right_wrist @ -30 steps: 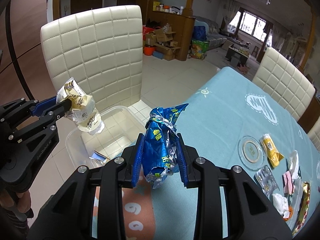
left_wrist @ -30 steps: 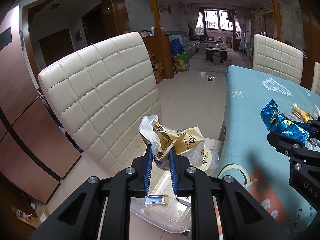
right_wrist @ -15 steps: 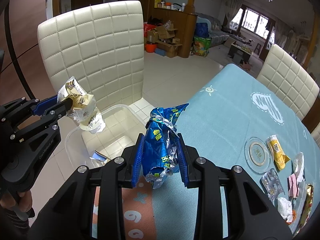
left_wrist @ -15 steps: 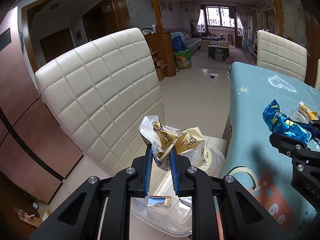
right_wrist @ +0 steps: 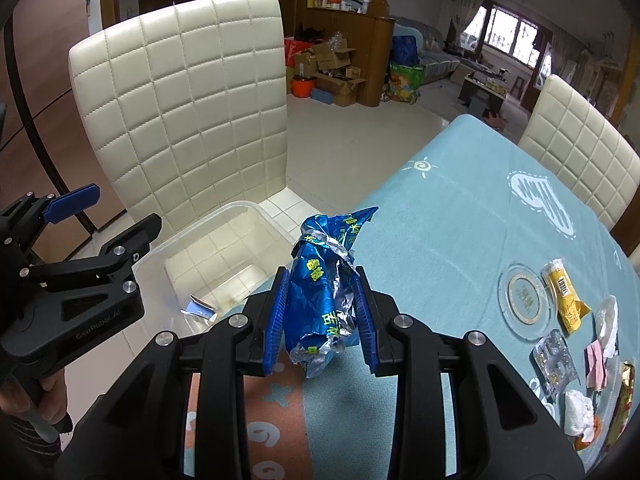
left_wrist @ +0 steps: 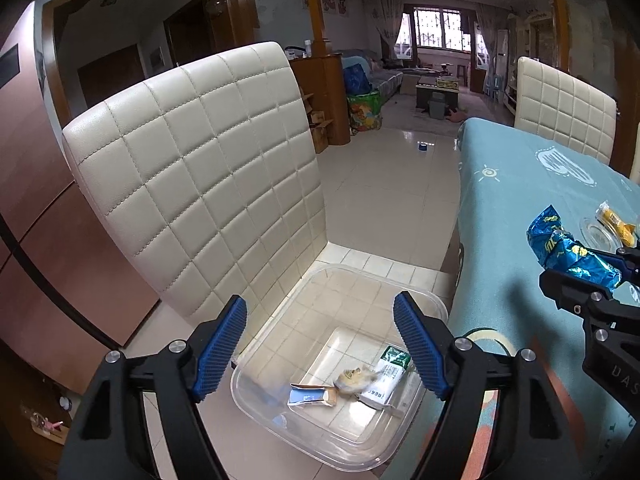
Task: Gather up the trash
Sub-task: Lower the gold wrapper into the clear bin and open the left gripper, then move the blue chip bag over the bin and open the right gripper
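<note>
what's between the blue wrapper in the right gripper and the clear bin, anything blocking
Nothing visible blocks it. The blue wrapper is clamped in the right gripper over the table edge; the clear bin sits open-topped beside it. The left gripper, open, hangs at the bin's far side.

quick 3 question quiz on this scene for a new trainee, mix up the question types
1. True or false: the left gripper holds a wrapper between its jaws.
2. Multiple choice: the right gripper is shut on A) a yellow packet, B) a crumpled blue wrapper, C) a blister pack.
3. Short answer: where does the clear plastic bin stand?

Key
1. False. Its jaws have just been opening and nothing is between them; a gold wrapper lies in the bin below.
2. B.
3. On the tiled floor, between the white chair and the table with the teal cloth.
</note>
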Tool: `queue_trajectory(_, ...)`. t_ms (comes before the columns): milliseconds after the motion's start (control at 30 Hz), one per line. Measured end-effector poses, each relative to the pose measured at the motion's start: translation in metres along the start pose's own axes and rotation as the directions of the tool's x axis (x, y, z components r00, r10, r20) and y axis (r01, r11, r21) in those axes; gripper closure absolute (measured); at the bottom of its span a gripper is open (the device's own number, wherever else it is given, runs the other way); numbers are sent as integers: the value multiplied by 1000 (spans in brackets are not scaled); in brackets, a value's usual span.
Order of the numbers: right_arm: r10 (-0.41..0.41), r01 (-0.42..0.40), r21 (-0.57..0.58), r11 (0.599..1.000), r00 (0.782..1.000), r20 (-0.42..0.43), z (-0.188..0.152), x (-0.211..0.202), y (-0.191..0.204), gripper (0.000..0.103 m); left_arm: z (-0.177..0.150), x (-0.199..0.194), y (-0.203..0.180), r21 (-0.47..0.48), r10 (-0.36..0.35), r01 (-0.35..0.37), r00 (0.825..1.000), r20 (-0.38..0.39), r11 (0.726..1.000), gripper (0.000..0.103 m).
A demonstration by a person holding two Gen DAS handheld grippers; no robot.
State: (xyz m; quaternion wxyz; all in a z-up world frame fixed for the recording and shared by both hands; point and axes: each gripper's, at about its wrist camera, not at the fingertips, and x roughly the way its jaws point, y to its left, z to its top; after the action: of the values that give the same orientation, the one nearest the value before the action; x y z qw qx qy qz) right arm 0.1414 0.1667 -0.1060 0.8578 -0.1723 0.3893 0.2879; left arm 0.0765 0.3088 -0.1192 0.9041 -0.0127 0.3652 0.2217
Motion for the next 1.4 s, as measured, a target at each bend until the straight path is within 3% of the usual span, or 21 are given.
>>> queue_trajectory(667,33,-32,-62,998,999,9,8,6,24,69,-13,-6,25,-36,44,-45,999,-10,998,29)
queue_trajectory(933,53,-49,-74,996,997,50,18,6,32,69,-13,-8,37,-67,57,-58,998,-7,996,29)
queue_trajectory(1000,66,-62,-68,996,996,66,21,5,33,60,-13,-8,37,-67,54,-54,999,-6,996,29)
queue_trajectory(1033,68,-63,-64,996,995,78,23,4,32,41,-14,-9,37,-66,51,-52,999,-5,996,29)
queue_trajectory(1067,60,-54,-57,997,993,102,23,1,32,30,-14,-9,36,-66,51,-51,999,-7,997,29)
queue_trajectory(1233,8,7,-83,997,985,170,25,-11,36,30,-13,-11,36,-69,49,-49,999,-8,996,29)
queue_trajectory(1400,0,13,-74,997,985,174,24,-19,31,29,-9,-17,33,-62,41,-40,999,8,997,29)
